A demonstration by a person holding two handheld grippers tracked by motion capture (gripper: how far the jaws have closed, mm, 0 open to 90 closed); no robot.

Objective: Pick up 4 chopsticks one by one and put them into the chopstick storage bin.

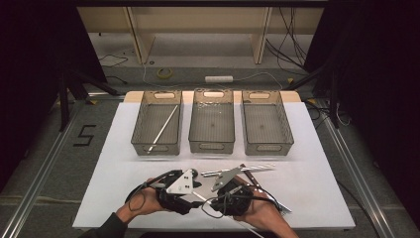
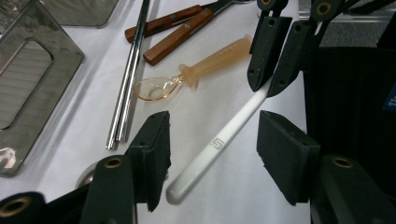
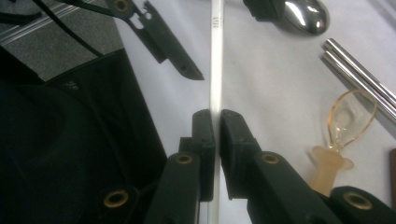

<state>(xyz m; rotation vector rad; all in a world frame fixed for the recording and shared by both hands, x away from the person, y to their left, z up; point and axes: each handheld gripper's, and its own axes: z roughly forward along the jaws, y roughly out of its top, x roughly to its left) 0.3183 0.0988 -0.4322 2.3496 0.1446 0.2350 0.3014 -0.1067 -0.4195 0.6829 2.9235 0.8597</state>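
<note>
A long white stick [image 2: 219,142] with a small mark on it lies on the white table sheet [image 2: 243,186]. My right gripper [image 3: 217,119] is shut on this white stick [image 3: 215,70] part-way along it. My left gripper [image 2: 215,154] is open, its two pads either side of the stick's rounded near end without touching it. The right gripper [image 2: 270,70] faces it from the far end. In the high view both grippers, left [image 1: 195,191] and right [image 1: 213,201], meet tip to tip at the table's front centre.
Three mesh baskets stand in a row behind: left [image 1: 136,134] with a similar pale stick [image 1: 163,128], middle [image 1: 212,145], right [image 1: 267,147]. Beside the grippers lie an amber plastic spoon [image 2: 187,77], metal chopsticks [image 2: 126,88], two wooden-handled utensils [image 2: 173,25] and a metal spoon [image 3: 303,16].
</note>
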